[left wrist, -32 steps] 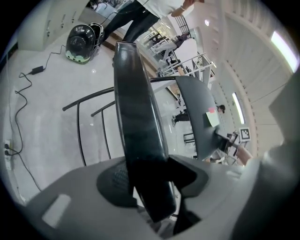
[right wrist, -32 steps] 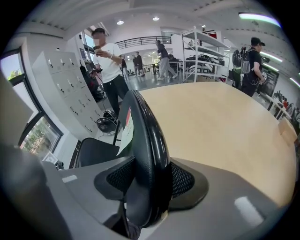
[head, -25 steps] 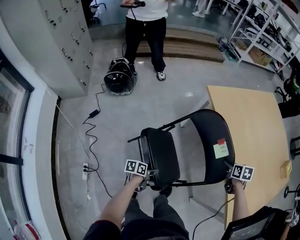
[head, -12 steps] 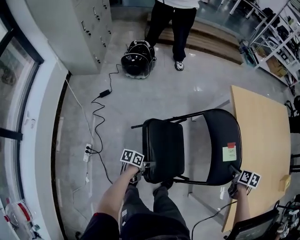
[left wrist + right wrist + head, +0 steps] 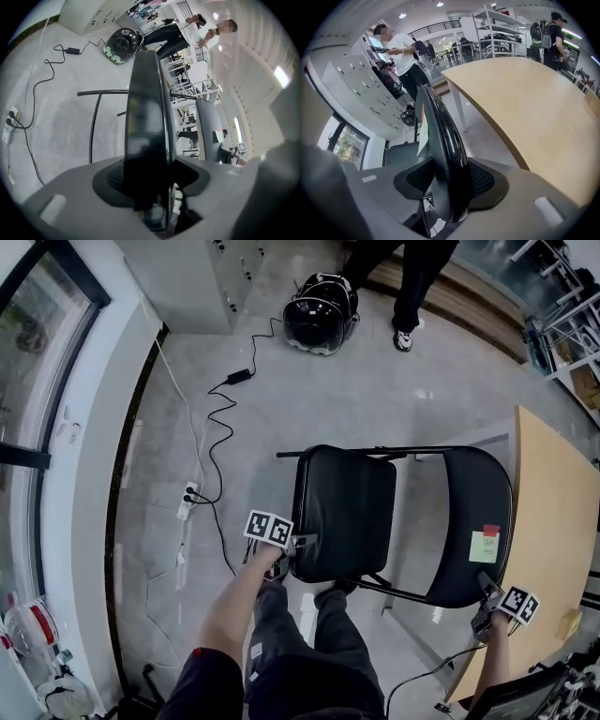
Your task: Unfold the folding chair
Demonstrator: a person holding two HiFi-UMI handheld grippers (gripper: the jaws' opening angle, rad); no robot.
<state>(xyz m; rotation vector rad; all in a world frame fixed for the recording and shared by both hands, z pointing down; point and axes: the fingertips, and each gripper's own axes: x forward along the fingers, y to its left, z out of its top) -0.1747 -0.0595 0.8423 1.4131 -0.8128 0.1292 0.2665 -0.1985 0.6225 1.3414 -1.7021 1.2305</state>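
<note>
Two grippers: each is set on one padded part of the black folding chair (image 5: 342, 502).
Left gripper (image 5: 151, 180): the jaws are spread and have just been opening. The near edge of the seat (image 5: 147, 117) is lodged between them, and a sliver of gap is seen at one pad.
Right gripper (image 5: 447, 183): the pads are pressed on both faces of the backrest (image 5: 440, 136), so its rim is pinched.
Chair: it is stood on the grey floor (image 5: 281, 399) just beside the table's left edge. The seat and backrest are spread apart side by side and joined by the black tube frame (image 5: 394, 452).
Backrest label: a pale green sticky note (image 5: 485, 546) with a red tab (image 5: 490, 530) above it is stuck to the inner face.
Table: a light wooden top (image 5: 558, 502) is seen at the right.
Floor, far side: a black cable (image 5: 220, 413) is run to a white power strip (image 5: 190, 493), and a black domed device (image 5: 322, 313) is set near a standing person's legs (image 5: 412, 282).
</note>
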